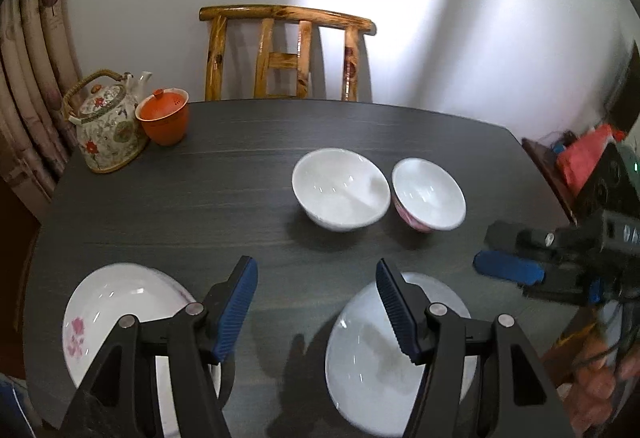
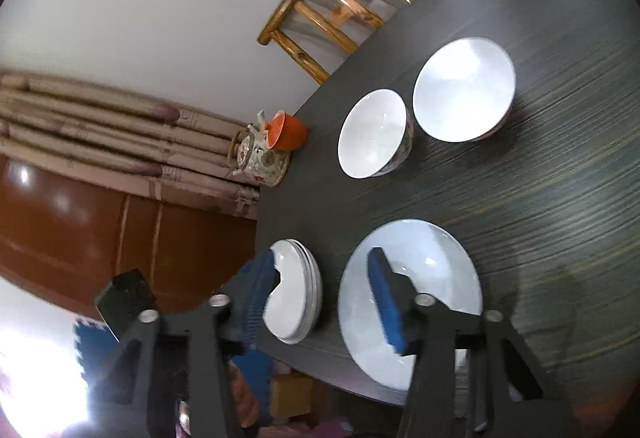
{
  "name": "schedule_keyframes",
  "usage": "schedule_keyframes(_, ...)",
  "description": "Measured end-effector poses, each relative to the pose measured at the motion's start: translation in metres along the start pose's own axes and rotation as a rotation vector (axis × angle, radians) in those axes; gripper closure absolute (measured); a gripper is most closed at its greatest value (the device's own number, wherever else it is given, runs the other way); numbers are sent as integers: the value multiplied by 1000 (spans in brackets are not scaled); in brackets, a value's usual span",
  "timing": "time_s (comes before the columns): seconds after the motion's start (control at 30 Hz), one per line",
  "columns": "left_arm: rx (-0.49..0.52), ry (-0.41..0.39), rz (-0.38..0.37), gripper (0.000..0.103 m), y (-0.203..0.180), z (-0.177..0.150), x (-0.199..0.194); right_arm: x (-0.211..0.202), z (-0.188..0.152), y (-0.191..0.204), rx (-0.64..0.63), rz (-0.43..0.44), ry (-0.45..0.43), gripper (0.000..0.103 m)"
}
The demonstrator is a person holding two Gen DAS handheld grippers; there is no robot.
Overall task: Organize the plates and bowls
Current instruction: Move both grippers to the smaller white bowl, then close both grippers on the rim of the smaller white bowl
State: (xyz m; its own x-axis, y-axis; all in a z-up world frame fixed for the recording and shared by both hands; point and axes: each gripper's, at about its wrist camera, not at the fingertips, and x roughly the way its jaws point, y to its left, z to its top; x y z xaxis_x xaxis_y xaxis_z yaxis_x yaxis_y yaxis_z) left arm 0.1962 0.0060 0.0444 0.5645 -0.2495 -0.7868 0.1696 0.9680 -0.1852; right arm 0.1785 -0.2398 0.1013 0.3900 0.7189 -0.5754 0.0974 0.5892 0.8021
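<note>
Two white bowls stand side by side mid-table: a plain one (image 1: 341, 188) (image 2: 374, 133) and one with a pink pattern outside (image 1: 429, 193) (image 2: 464, 89). A white plate with a pink flower (image 1: 120, 318), seen as a small stack in the right wrist view (image 2: 294, 296), lies at the near left. A plain white plate (image 1: 396, 350) (image 2: 412, 298) lies at the near right. My left gripper (image 1: 316, 306) is open above the table between the two plates, holding nothing. My right gripper (image 2: 320, 302) is open and empty, hovering over the plates; it also shows in the left wrist view (image 1: 508, 270).
A floral teapot (image 1: 106, 126) (image 2: 260, 154) and an orange lidded cup (image 1: 163, 116) (image 2: 286, 132) stand at the table's far left corner. A wooden chair (image 1: 284, 50) (image 2: 340, 6) stands behind the dark table (image 1: 224, 198). Curtains hang on the left.
</note>
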Motion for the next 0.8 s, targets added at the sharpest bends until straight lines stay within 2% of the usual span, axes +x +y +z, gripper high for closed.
schedule_keyframes(0.13,-49,48,-41,40,9,24,30,22,20,-1,20,-25,15,62)
schedule_keyframes(0.3,-100,104,-67,40,17,44,70,47,43,-18,105,-66,19,62)
schedule_keyframes(0.37,-128,127,-68,40,23,50,83,56,51,-25,132,-71,24,62)
schedule_keyframes(0.43,-164,151,-98,40,30,55,98,64,57,-33,168,-78,30,63)
schedule_keyframes(0.53,-189,178,-92,40,36,60,116,78,64,-39,184,-101,41,69)
schedule_keyframes(0.67,-225,211,-96,40,43,63,137,89,70,-46,198,-127,39,71)
schedule_keyframes(0.73,-234,225,-94,43,47,61,144,94,73,-50,213,-145,34,71)
schedule_keyframes(0.8,-232,236,-103,53,47,59,151,98,75,-53,220,-152,39,71)
